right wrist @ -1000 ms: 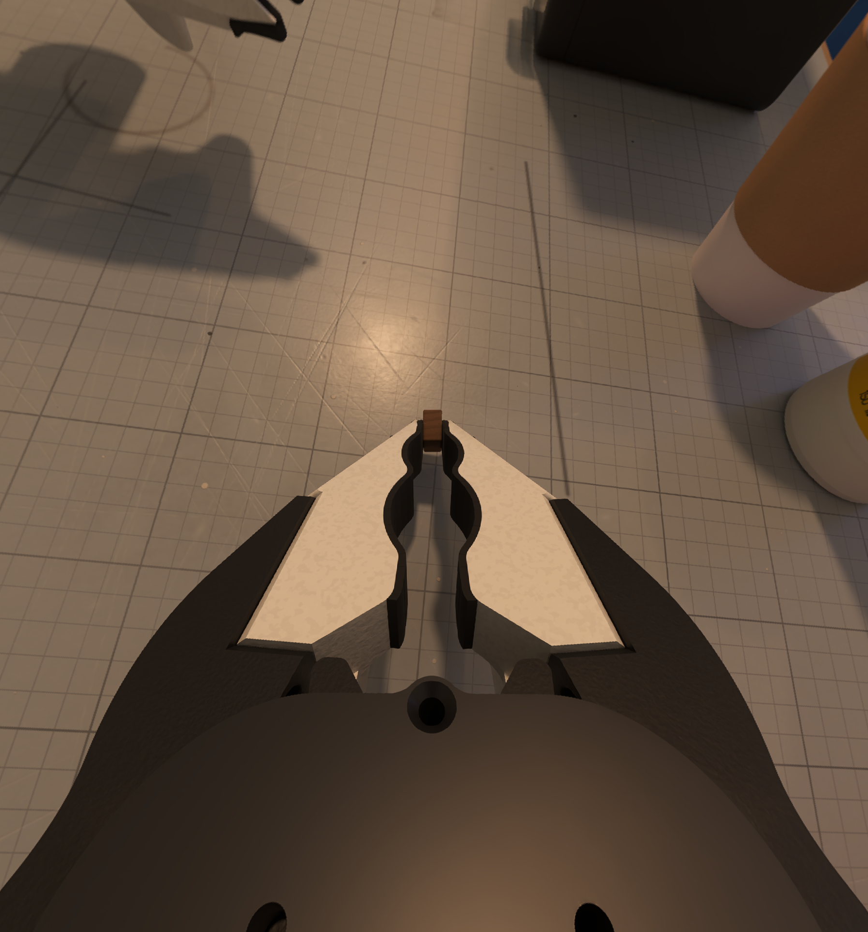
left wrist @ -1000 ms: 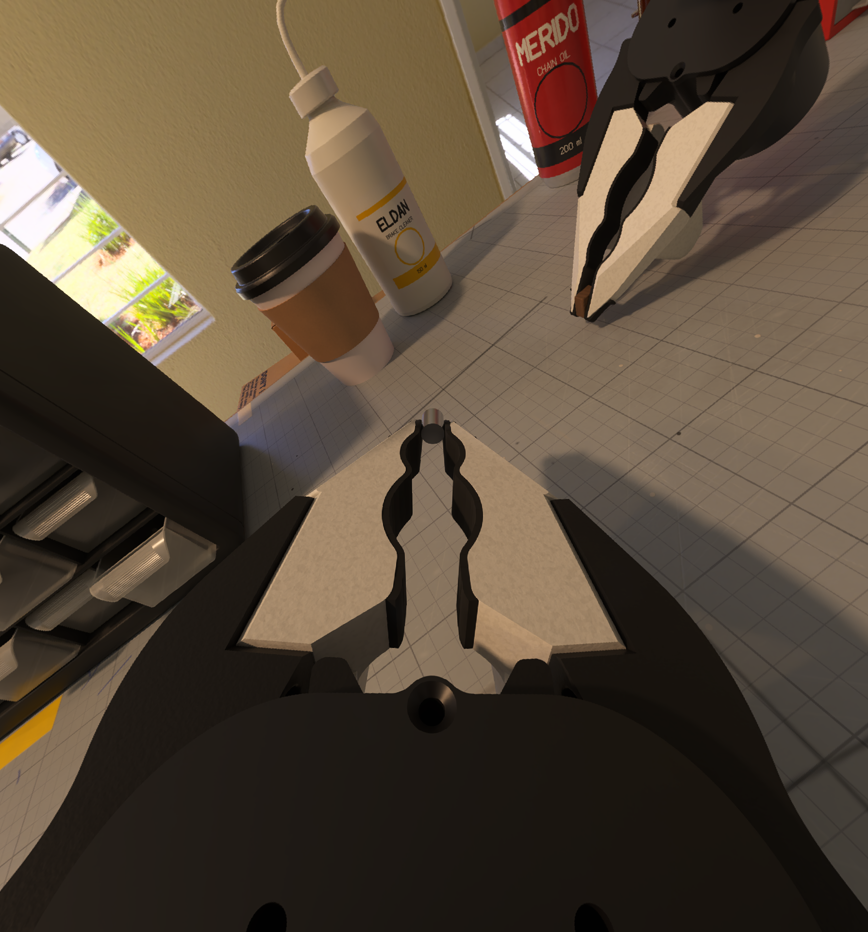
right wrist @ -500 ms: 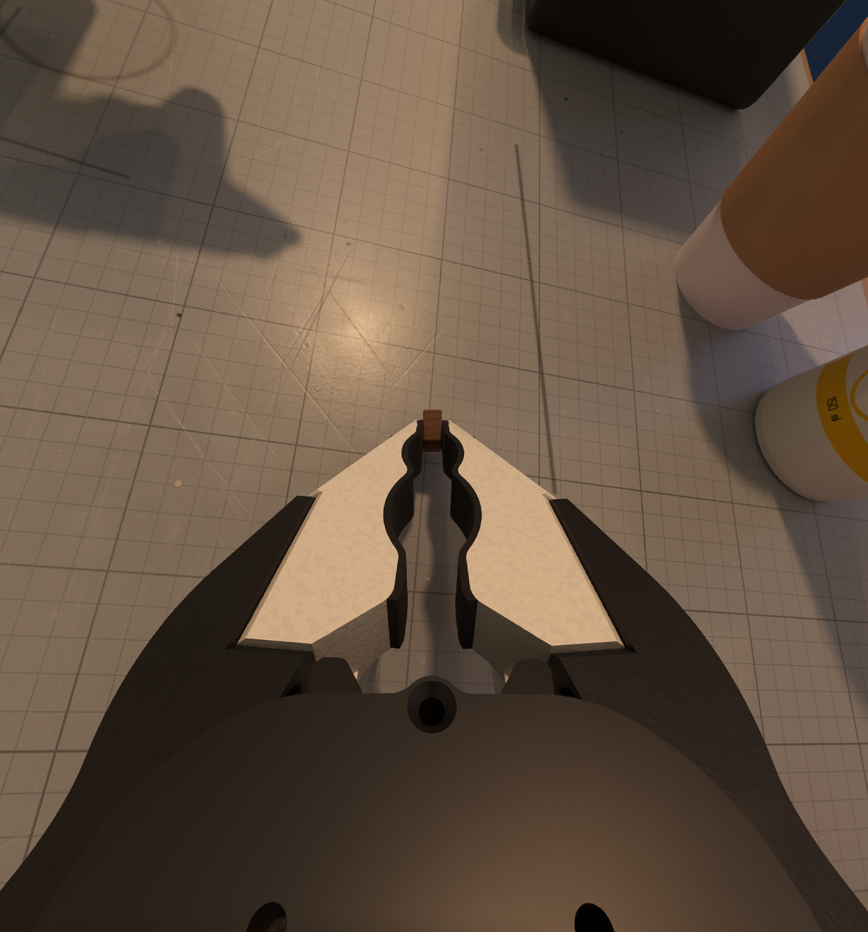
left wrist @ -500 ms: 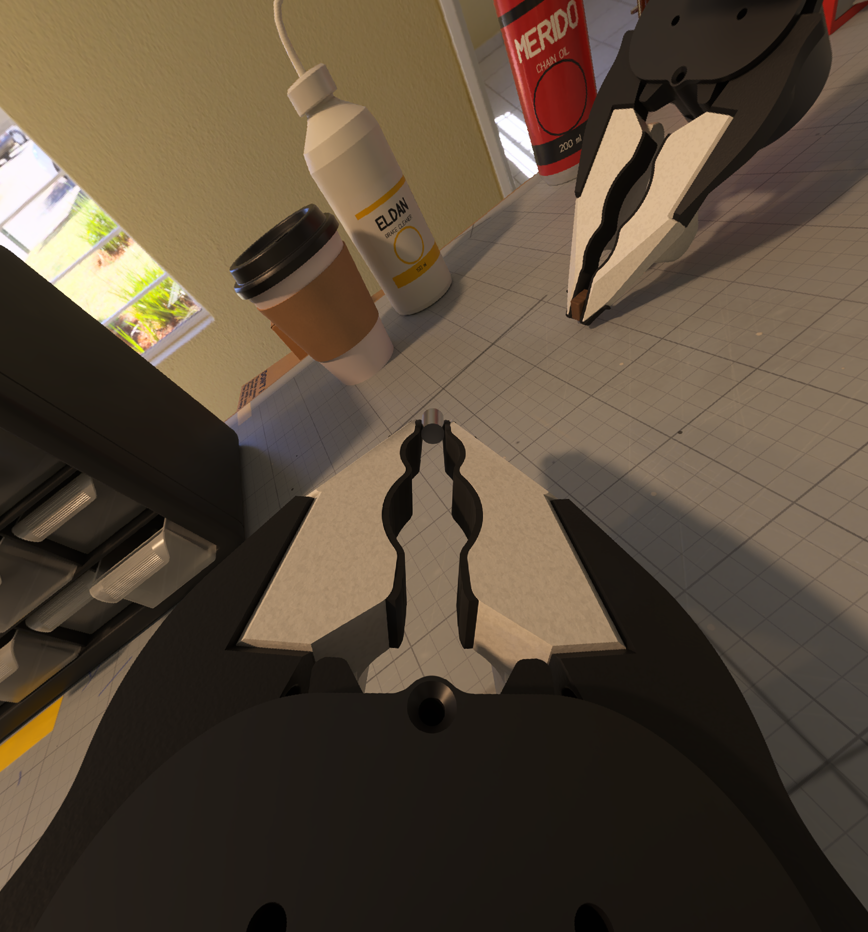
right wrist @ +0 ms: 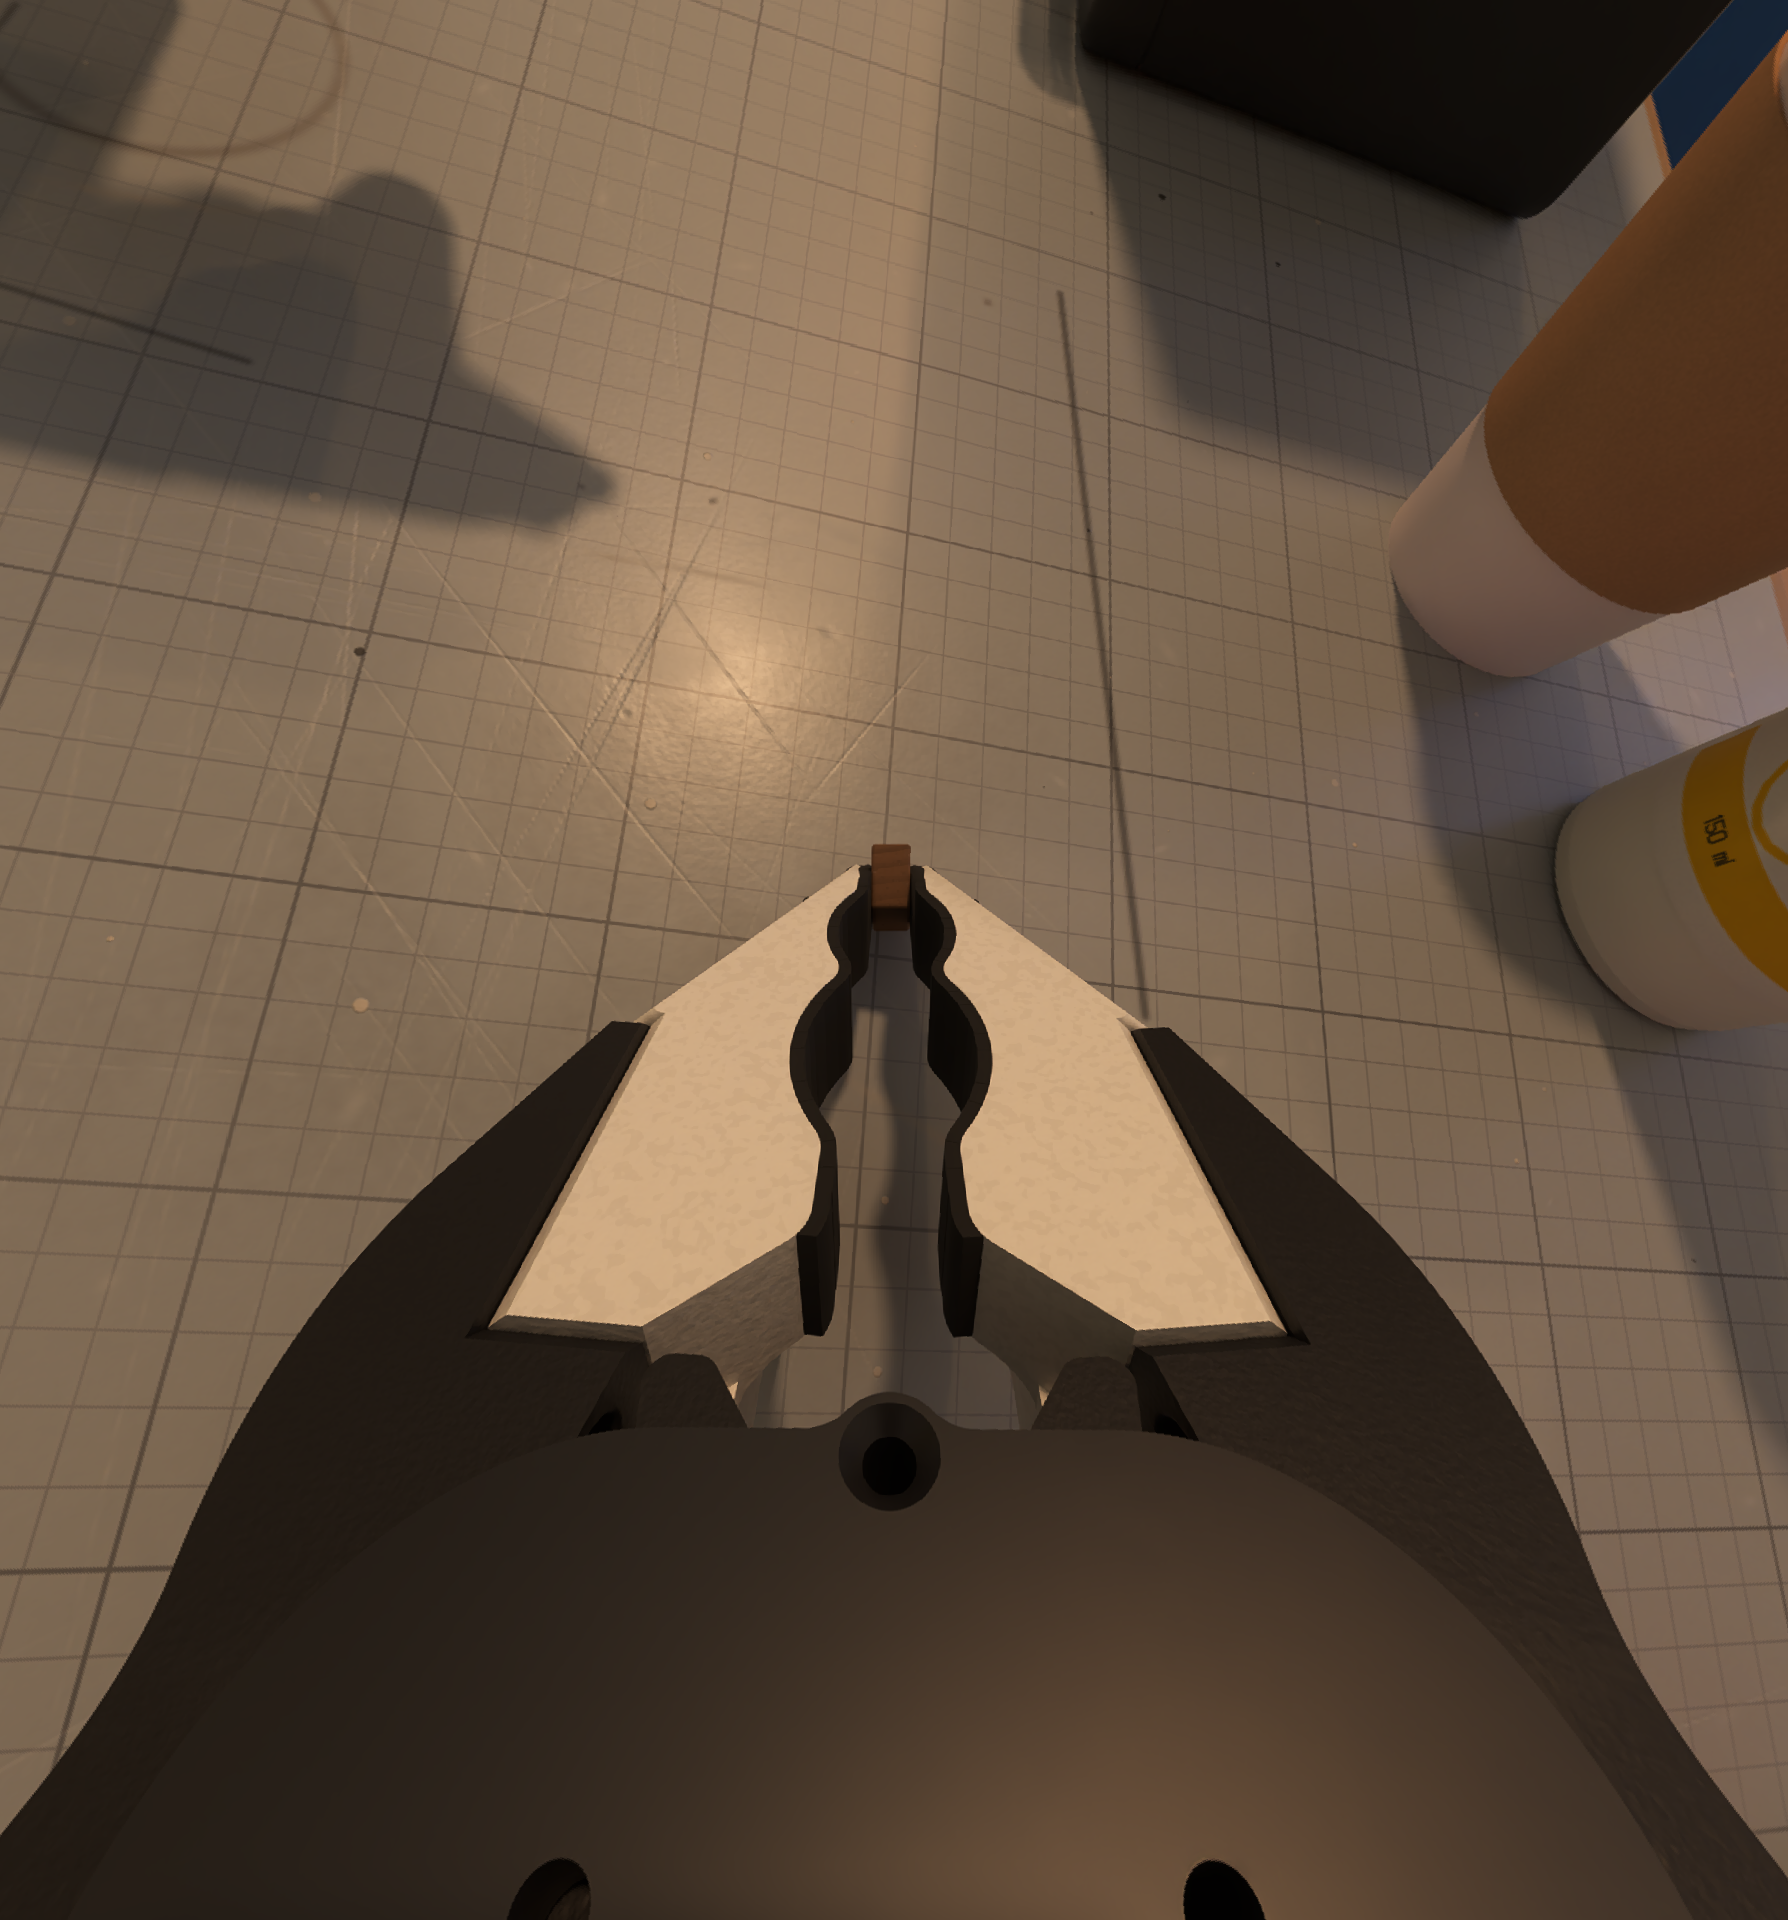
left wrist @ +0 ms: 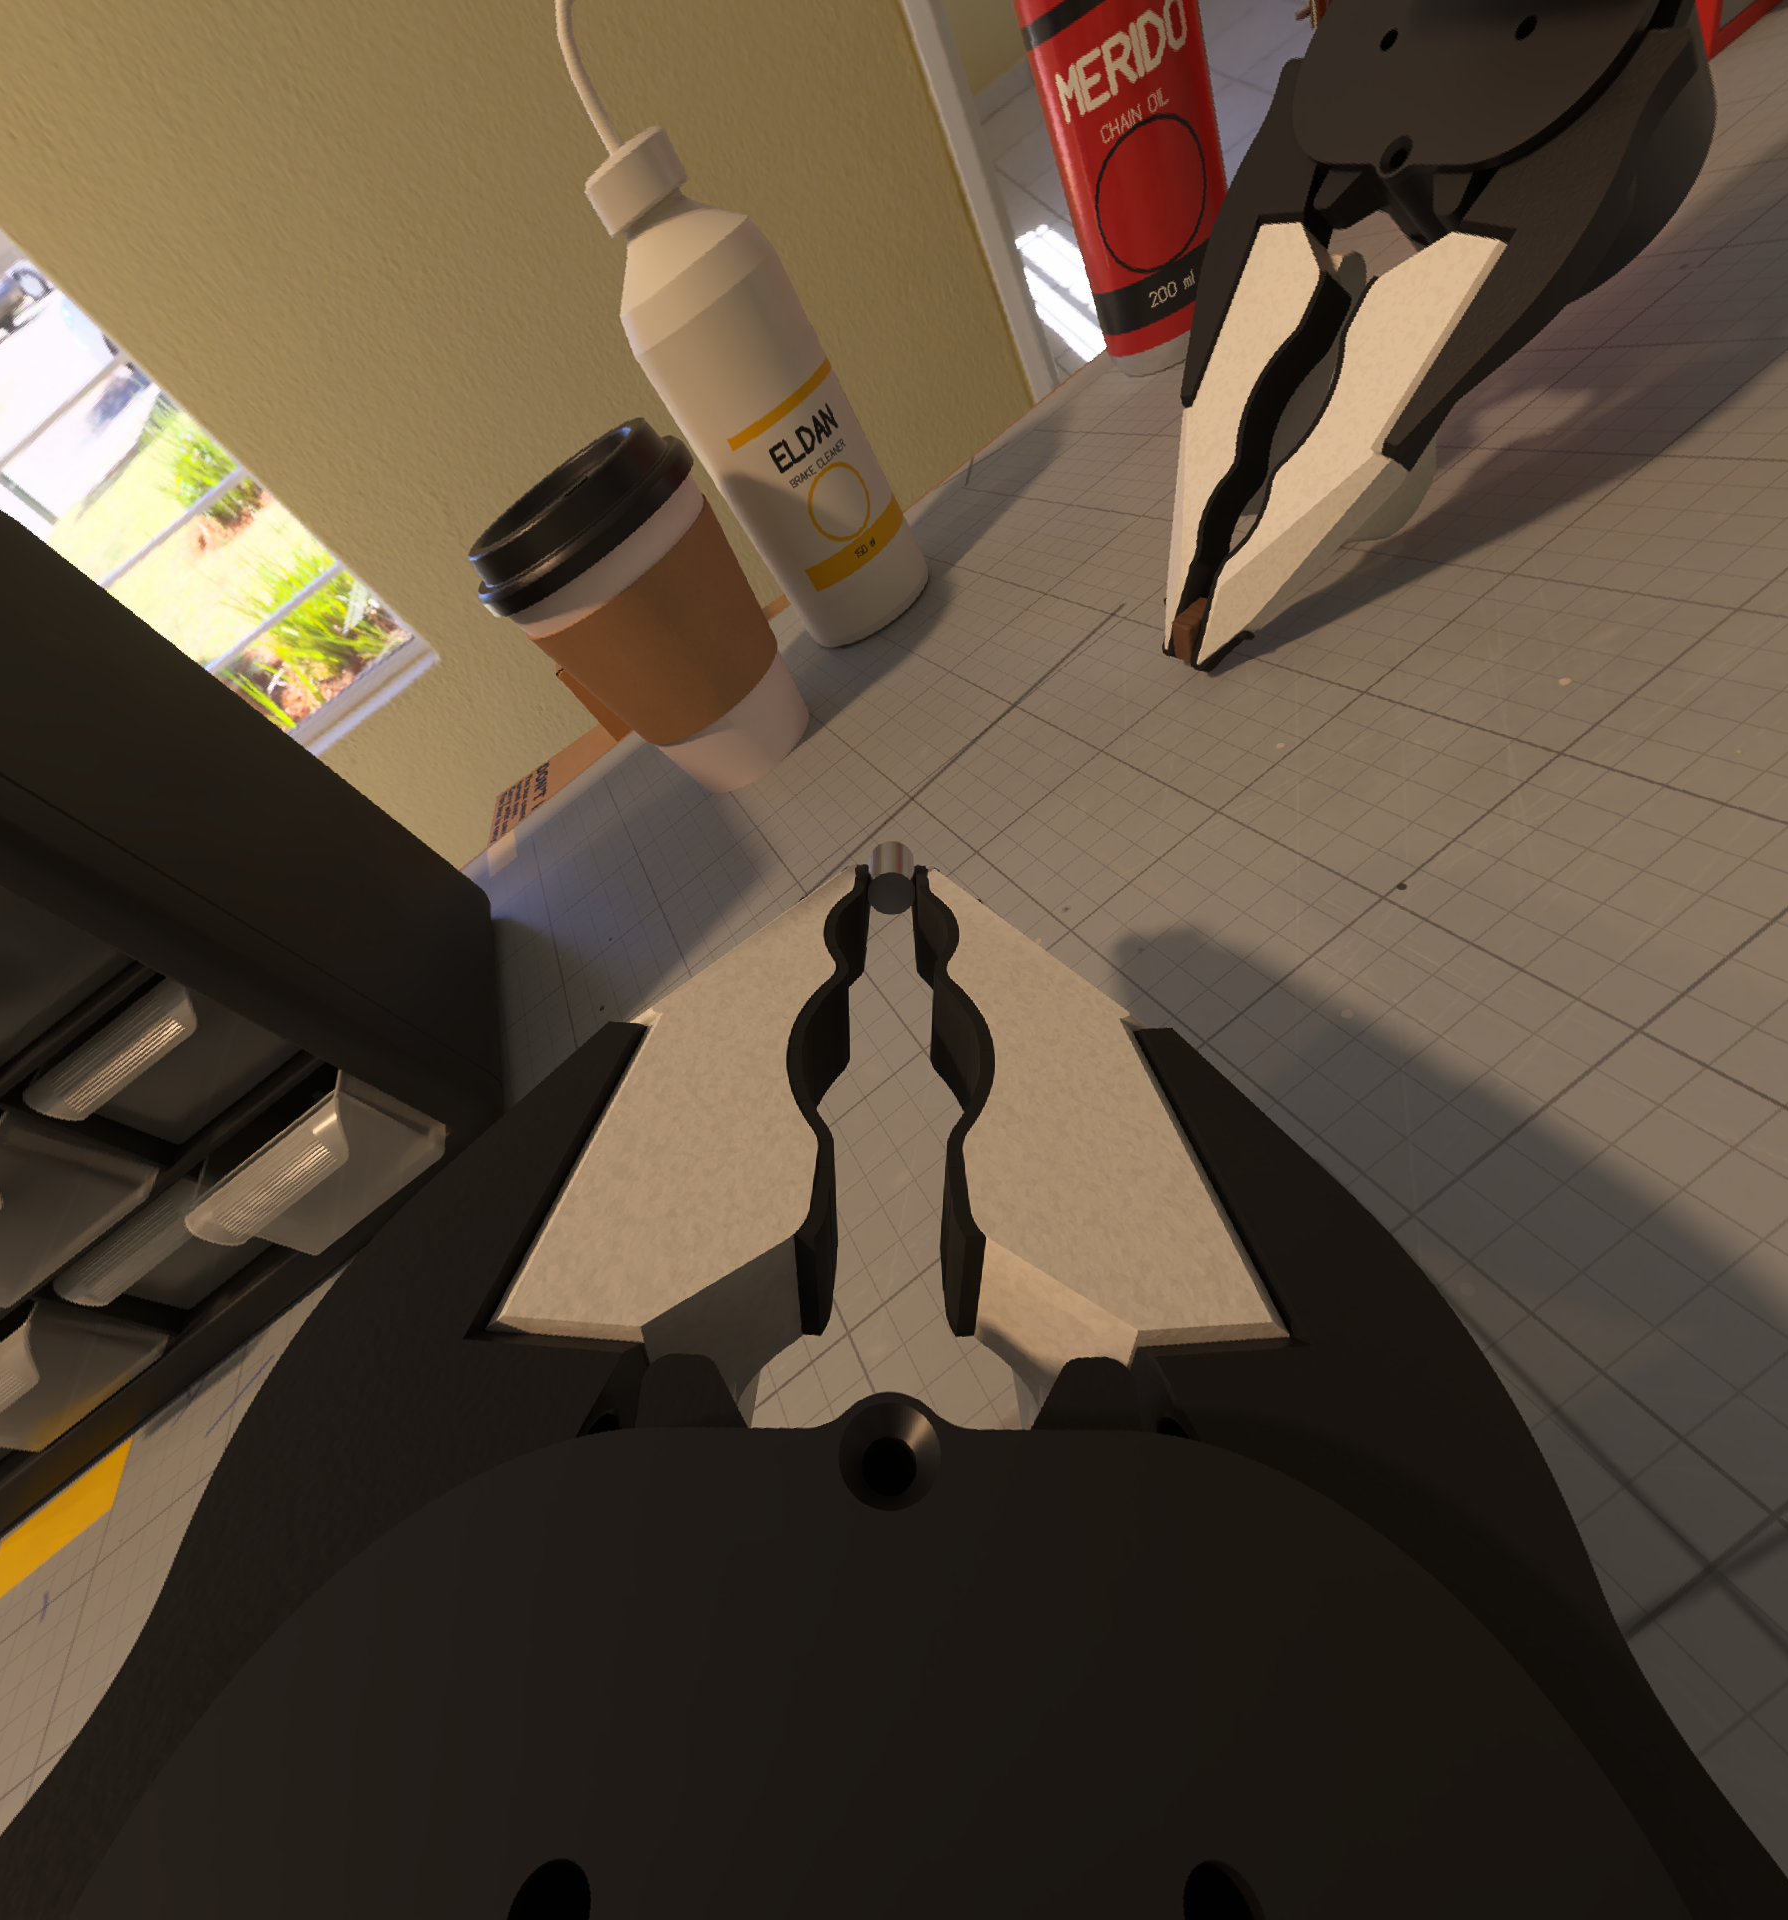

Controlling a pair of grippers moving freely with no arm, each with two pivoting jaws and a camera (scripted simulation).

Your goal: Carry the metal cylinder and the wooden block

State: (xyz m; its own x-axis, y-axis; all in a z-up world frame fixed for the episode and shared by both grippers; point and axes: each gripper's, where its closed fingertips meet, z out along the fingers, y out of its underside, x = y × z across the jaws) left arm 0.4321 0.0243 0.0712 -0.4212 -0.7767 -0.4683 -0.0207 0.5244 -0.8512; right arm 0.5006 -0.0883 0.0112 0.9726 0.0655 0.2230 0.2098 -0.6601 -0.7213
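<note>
Pinching the metal cylinder (left wrist: 890, 891) at its very tips, the left gripper (left wrist: 891, 902) sits centre frame above the grid mat (left wrist: 1389, 935). At upper right, the right gripper (left wrist: 1204, 642) clamps the wooden block (right wrist: 890, 885), near the coffee cup (left wrist: 632, 613).

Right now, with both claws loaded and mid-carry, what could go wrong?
1. The left claw pinches the metal cylinder only at its very tips; a smooth round part could squirt out.
2. The right claw holds the wooden block just as shallowly, so a jolt might drop it.
3. The coffee cup and white bottle stand close on the right claw's side; a sideways swing could knock them.
</note>
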